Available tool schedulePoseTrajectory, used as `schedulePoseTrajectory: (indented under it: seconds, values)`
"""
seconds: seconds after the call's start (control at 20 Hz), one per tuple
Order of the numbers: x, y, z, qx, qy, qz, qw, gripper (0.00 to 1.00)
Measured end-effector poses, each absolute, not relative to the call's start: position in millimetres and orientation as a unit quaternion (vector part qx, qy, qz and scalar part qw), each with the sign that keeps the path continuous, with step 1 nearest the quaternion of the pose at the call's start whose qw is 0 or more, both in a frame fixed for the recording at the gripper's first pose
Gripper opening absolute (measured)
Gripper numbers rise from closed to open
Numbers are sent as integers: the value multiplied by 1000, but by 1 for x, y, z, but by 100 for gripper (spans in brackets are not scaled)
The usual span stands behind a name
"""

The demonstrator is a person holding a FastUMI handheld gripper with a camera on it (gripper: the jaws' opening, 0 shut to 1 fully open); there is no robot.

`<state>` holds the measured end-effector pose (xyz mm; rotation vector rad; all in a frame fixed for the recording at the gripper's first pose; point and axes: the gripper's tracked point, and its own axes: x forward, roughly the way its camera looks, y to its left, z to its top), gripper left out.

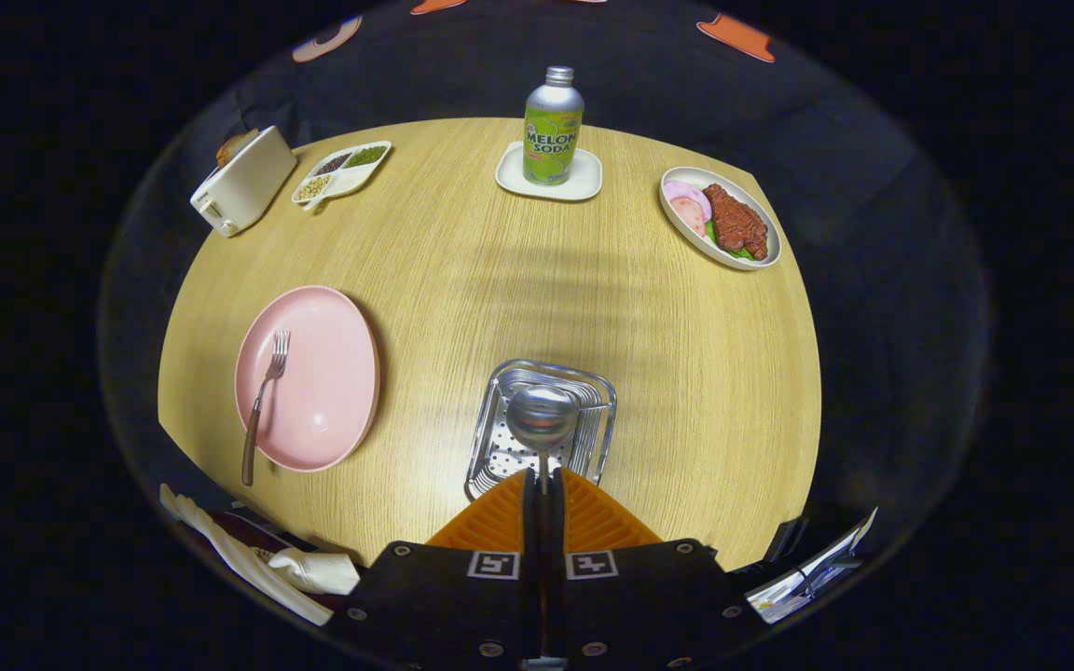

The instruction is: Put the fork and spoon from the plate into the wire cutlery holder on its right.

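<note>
- In the gripper view, the gripper (543, 485) is pinching the thin handle of a shiny round-bowled steel spoon (543, 417); its two fingers are closed nearly together on that handle, and the bowl is standing up just ahead of the fingertips.
- The spoon is hanging over the silver wire cutlery holder (593, 391) with its perforated floor, which is sitting on the pale wooden table (500, 270) just beyond the fingers.
- To the left of the holder, the round pink plate (332, 373) is carrying the steel fork with a brown wooden handle (264, 396), whose handle end is poking out past the plate's near rim.
- Beyond them, a green melon soda bottle (553, 126) on a white square coaster (584, 182), an oval white dish of meat (720, 217), a cream toaster (243, 180) and a divided white dish of beans (341, 171) are standing well apart along the far edge.
- Judging by looks, the spoon is stiff, light and slippery, so it is likely to swivel in a narrow pinch; the fork is probably best taken by its overhanging wooden handle.
</note>
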<state>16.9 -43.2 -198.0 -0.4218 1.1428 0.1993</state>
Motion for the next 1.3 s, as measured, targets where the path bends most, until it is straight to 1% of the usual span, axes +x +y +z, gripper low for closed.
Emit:
schedulePoseTrajectory:
  seconds: [0.4,0.5,0.75,0.8,0.85,0.95,1.0,1.05,1.1,1.2,1.25,1.3]
  values:
    - [24,-44,-215,-206,567,84,793,4]
    - [26,-41,-215,-201,566,88,795,8]
    - [29,-37,-199,-186,546,90,812,12]
    - [29,-36,-193,-184,538,91,818,16]
    - [30,-34,-187,-179,531,92,823,17]
    - [30,-31,-175,-171,513,96,836,27]
    - [31,-29,-168,-173,501,98,843,36]
    - [31,-28,-162,-177,491,97,847,42]
    - [32,-27,-157,-179,481,98,853,56]
    - [30,-21,-146,-176,462,101,864,68]
    - [30,-15,-142,-169,454,104,869,71]
    - [29,-10,-138,-161,444,108,875,80]
